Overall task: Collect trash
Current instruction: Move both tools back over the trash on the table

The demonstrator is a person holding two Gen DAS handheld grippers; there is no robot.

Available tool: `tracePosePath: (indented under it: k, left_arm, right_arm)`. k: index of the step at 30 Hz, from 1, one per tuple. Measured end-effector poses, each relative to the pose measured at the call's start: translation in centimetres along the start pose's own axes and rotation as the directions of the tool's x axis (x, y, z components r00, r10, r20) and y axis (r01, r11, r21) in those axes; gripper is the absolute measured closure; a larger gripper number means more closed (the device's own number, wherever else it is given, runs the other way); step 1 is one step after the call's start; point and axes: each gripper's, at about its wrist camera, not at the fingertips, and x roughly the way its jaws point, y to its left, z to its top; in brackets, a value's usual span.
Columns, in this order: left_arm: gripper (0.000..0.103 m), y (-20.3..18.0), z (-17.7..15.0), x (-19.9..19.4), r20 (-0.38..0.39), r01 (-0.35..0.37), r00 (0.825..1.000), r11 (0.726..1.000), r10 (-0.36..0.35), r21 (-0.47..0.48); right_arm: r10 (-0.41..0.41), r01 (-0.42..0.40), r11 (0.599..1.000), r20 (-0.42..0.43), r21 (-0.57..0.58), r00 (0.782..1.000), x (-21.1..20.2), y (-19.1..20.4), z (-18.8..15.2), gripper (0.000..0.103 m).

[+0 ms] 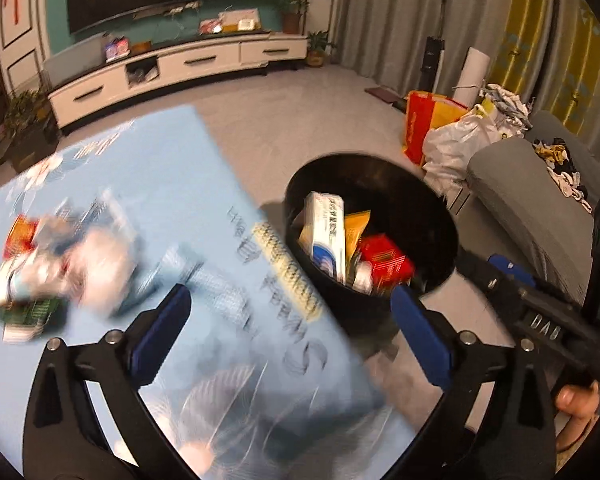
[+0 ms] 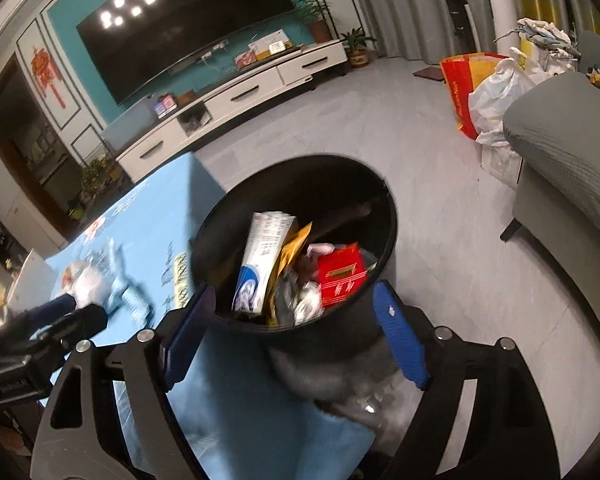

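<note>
1. Down low, left gripper (image 1: 290, 332) with blue pads (image 1: 164, 332) spread wide and nothing between them; hangs over the edge of the light blue table cover (image 1: 188, 216).
2. Right gripper (image 2: 296, 336) open wide too, nothing pinched; reaches over the near rim of the black trash bin (image 2: 228, 216).
3. Beside the table's corner, on the grey floor (image 2: 440, 216), stands that round bin (image 1: 428, 216), touching or just beside the cover's edge.
4. Inside the bin: a white and blue toothpaste box (image 2: 260, 264) standing on end, an orange packet (image 2: 296, 248) leaning on it, a red box (image 2: 340, 276) with gold marks, and shiny crumpled wrappers (image 2: 306, 304) in front.
5. Left on the table: a blurry heap of trash (image 1: 60, 264) with white crumpled bits, something red, something green; too smeared to name each piece.
6. At the left view's lower right corner, a person's thumb (image 1: 576, 400) on the other tool's handle.
7. Far behind: a big dark TV (image 2: 180, 36), a long white TV cabinet (image 2: 236, 100), potted plants (image 2: 354, 46), a grey sofa (image 2: 568, 144), a white plastic bag (image 2: 496, 96) and a red and yellow bag (image 2: 460, 84).
</note>
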Motion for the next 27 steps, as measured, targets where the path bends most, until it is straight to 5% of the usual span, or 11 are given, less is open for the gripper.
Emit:
tracePosePath:
  k: [9, 17, 22, 27]
  left_arm:
    - [0.003, 8.7, -7.7, -5.5, -0.031, -0.074, 0.997, 0.973, 0.069, -0.219]
    - [0.003, 18.6, -13.3, -10.2, -0.058, -0.237, 0.969, 0.839, 0.24, -0.491]
    - [0.003, 21.3, -15.9, -11.3, -0.069, -0.251, 0.965, 0.813, 0.253, -0.525]
    - [0.003, 22.5, -16.6, -12.3, 0.016, -0.172, 0.975, 0.806, 0.22, -0.567]
  right_arm:
    - [0.055, -0.069, 0.991, -0.126, -0.116, 0.99, -0.5, 5.8, -4.0, 0.019]
    - [0.091, -0.133, 0.963, -0.179, -0.234, 0.98, -0.4, 11.9, -6.2, 0.019]
    - [0.089, -0.15, 0.942, -0.207, -0.301, 0.974, 0.5, 14.8, -7.0, 0.019]
    - [0.079, -0.154, 0.925, -0.222, -0.348, 0.972, 1.6, 16.9, -7.2, 0.019]
